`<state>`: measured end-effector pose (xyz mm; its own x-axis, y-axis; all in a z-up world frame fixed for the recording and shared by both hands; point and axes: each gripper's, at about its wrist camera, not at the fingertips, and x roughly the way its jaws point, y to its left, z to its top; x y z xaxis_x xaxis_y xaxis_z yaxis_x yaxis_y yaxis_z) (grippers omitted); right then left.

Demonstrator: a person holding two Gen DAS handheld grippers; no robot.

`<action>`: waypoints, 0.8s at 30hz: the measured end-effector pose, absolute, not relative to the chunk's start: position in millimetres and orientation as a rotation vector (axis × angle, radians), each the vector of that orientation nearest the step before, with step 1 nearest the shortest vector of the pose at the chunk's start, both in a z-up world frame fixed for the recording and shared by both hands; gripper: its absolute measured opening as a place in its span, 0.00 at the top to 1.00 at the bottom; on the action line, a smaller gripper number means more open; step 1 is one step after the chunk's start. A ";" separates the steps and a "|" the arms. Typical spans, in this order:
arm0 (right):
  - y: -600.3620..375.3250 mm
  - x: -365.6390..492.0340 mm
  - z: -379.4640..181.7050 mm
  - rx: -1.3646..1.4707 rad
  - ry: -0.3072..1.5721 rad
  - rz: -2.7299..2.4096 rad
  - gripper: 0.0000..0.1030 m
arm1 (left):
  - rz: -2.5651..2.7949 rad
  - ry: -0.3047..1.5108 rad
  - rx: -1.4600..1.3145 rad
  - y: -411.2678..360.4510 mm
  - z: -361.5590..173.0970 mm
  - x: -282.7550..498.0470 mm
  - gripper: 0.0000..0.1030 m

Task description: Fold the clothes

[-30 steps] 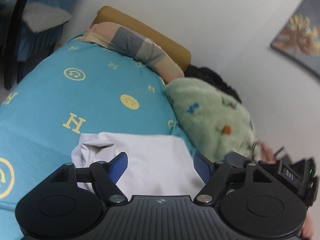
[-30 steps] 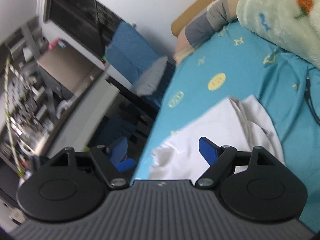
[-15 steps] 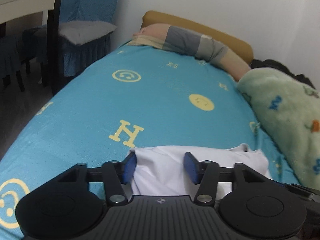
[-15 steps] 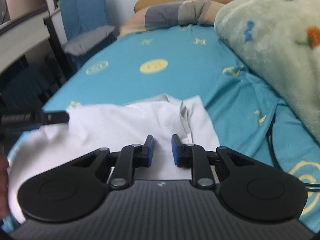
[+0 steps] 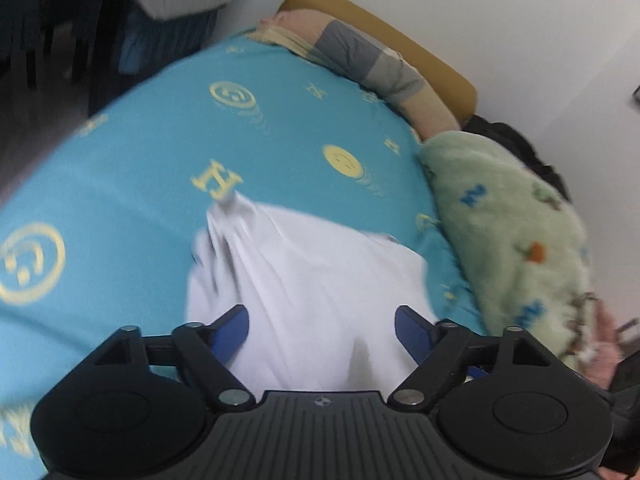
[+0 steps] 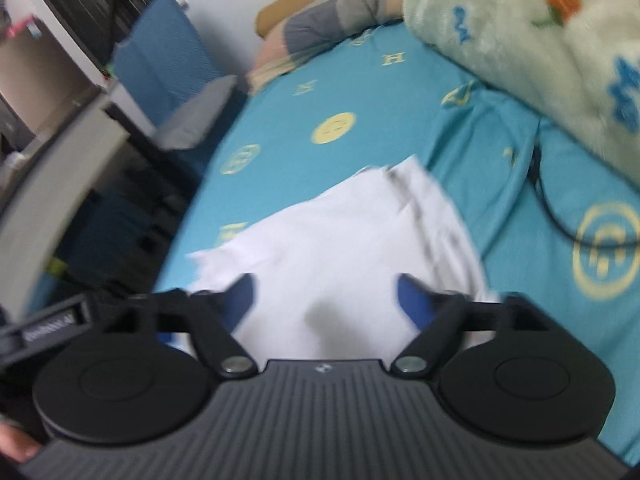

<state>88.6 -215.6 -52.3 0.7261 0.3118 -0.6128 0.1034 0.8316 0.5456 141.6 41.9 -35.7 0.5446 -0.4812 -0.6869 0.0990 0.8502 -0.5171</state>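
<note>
A white garment (image 5: 320, 256) lies rumpled on the turquoise bed sheet (image 5: 160, 160), one corner pulled out to a point toward the yellow H print. My left gripper (image 5: 320, 316) hovers over its near part. Its jaws are opening, the cloth spreads below the gap, and the blue pads (image 5: 232, 332) press on nothing. In the right wrist view the same garment (image 6: 352, 232) shows a folded edge along its right side. My right gripper (image 6: 324, 284) stands over it, jaws opening wide and free of the cloth.
A green fleece blanket (image 5: 500, 220) is heaped along the wall side of the bed, with a striped pillow (image 5: 360, 60) at the head. A black cable (image 6: 548, 204) lies on the sheet right of the garment. A blue-covered chair (image 6: 160, 52) and a desk (image 6: 52, 184) stand beside the bed.
Half a second ago both pairs of jaws were drawn close together over the white cloth; now both stand wide apart. Both views have swung and blurred, and the garment's left corner is pulled out.
</note>
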 end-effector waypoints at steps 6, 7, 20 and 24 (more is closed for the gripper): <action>-224.7 30.9 -80.2 0.992 0.804 0.151 0.16 | -0.405 1.124 -0.780 55.9 -73.9 109.5 0.18; -227.0 28.0 -90.1 1.050 0.816 0.129 0.15 | -0.404 1.157 -0.835 57.8 -82.6 106.5 0.18; -249.5 58.8 -147.0 1.334 0.773 -0.083 0.72 | -0.169 1.200 -1.259 90.0 -151.8 139.3 0.47; -247.8 58.2 -125.5 1.283 0.729 -0.044 0.80 | -0.175 1.192 -1.264 92.9 -138.0 139.2 0.66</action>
<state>58.2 -247.8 -125.5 0.7784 0.3587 -0.5152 0.4185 0.3151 0.8518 139.2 92.9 -138.0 0.4412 -0.6792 -0.5865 -0.4814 0.3725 -0.7935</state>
